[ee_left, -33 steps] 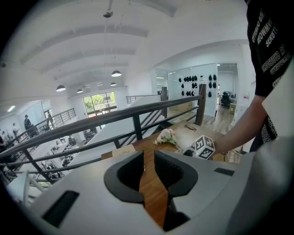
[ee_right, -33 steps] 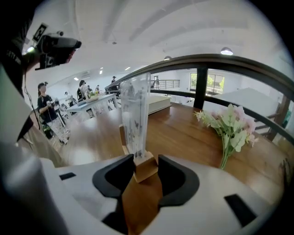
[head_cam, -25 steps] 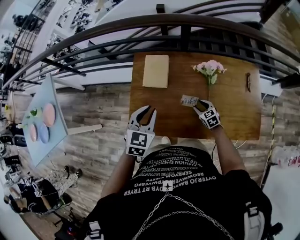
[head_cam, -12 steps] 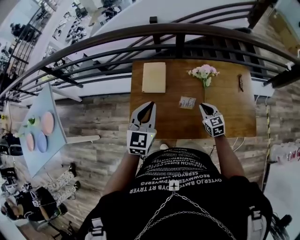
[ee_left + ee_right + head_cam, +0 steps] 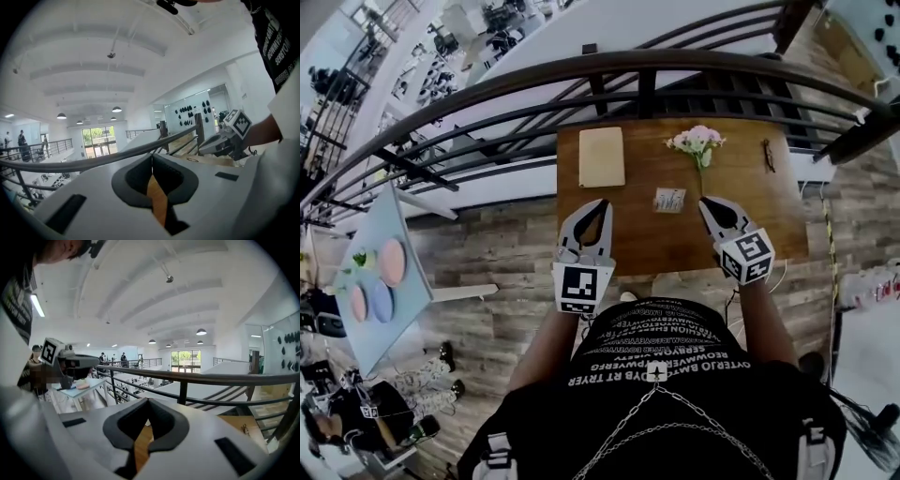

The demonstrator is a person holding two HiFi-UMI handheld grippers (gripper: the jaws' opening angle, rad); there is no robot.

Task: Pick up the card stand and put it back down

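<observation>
The card stand (image 5: 669,200) is a small pale card upright on the brown wooden table (image 5: 637,234), at about its middle, and neither gripper touches it. My right gripper (image 5: 710,204) hangs in the air to the card stand's right and nearer to me, shut and empty. In the right gripper view its jaws (image 5: 148,401) meet with nothing between them. My left gripper (image 5: 598,208) is held up over the table's near left part, also shut and empty, with its tips (image 5: 151,158) pressed together. Each gripper points out over the railing.
A beige pad (image 5: 601,157) lies at the table's far left and a pink flower bunch (image 5: 696,141) at the far middle. A small dark item (image 5: 768,155) lies far right. A black railing (image 5: 647,70) runs behind the table. A pale blue table (image 5: 375,272) stands on the floor to the left.
The right gripper has left the card stand, closed its jaws on nothing and risen toward me. The left gripper has risen too. The card stand stays on the table.
</observation>
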